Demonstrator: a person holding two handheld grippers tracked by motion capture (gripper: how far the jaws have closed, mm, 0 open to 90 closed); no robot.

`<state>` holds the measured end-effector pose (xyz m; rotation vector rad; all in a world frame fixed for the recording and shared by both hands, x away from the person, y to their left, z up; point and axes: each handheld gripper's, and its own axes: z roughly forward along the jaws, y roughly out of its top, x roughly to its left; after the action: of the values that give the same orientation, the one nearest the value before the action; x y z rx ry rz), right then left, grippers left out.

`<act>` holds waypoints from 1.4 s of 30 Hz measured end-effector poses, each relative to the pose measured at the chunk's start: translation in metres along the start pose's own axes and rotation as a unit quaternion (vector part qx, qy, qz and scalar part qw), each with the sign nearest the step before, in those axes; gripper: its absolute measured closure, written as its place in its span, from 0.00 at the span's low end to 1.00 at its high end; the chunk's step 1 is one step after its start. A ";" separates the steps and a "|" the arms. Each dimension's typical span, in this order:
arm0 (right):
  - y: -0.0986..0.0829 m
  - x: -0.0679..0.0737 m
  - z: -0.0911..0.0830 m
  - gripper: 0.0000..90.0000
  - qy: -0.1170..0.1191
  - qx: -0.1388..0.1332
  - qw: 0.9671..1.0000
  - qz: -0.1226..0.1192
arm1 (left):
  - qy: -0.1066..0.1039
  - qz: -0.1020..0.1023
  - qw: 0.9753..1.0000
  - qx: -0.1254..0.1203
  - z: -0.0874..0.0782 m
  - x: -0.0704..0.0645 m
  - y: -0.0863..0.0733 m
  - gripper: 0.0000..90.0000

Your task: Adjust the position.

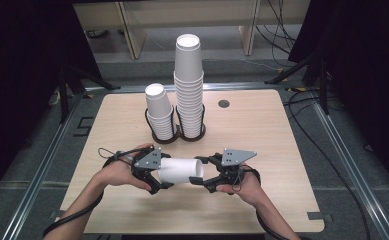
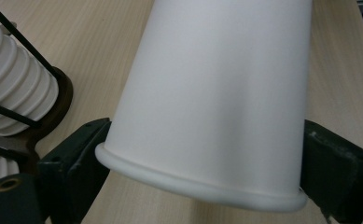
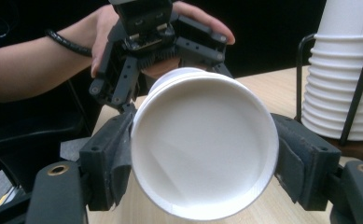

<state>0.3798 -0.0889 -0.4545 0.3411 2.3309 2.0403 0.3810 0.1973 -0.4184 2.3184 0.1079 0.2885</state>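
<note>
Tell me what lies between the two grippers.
A white paper cup lying sideways, held between the left gripper and the right gripper; the high view shows it.

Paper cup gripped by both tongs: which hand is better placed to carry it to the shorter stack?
Probably the left. The left tongs grip the paper cup on the side nearer the shorter stack; the right tongs would cross before the taller stack.

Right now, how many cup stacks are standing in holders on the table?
2: a short stack on the left and a tall stack beside it on the right, behind the cup both grippers hold.
</note>
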 end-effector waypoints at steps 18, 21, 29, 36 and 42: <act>-0.001 0.000 0.003 0.30 -0.012 0.031 0.999 0.007 | 0.002 0.050 0.997 0.060 -0.005 0.004 0.010 0.18; -0.002 -0.001 0.005 0.29 -0.007 0.028 1.000 0.003 | 0.005 0.057 0.996 0.063 -0.005 0.005 0.012 0.20; -0.002 0.000 0.006 0.29 -0.011 0.035 0.999 0.007 | 0.003 0.077 0.993 0.085 -0.008 0.006 0.017 0.22; -0.002 0.000 0.006 0.26 -0.023 0.056 0.998 0.006 | 0.003 0.096 0.991 0.098 -0.010 0.008 0.023 0.23; -0.003 0.001 0.008 0.19 -0.030 0.074 0.997 0.010 | -0.001 0.118 0.984 0.130 -0.012 0.008 0.029 0.24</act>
<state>0.3799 -0.0809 -0.4589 0.4249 2.4573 1.8419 0.3857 0.1869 -0.3878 2.5949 -0.1404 0.4111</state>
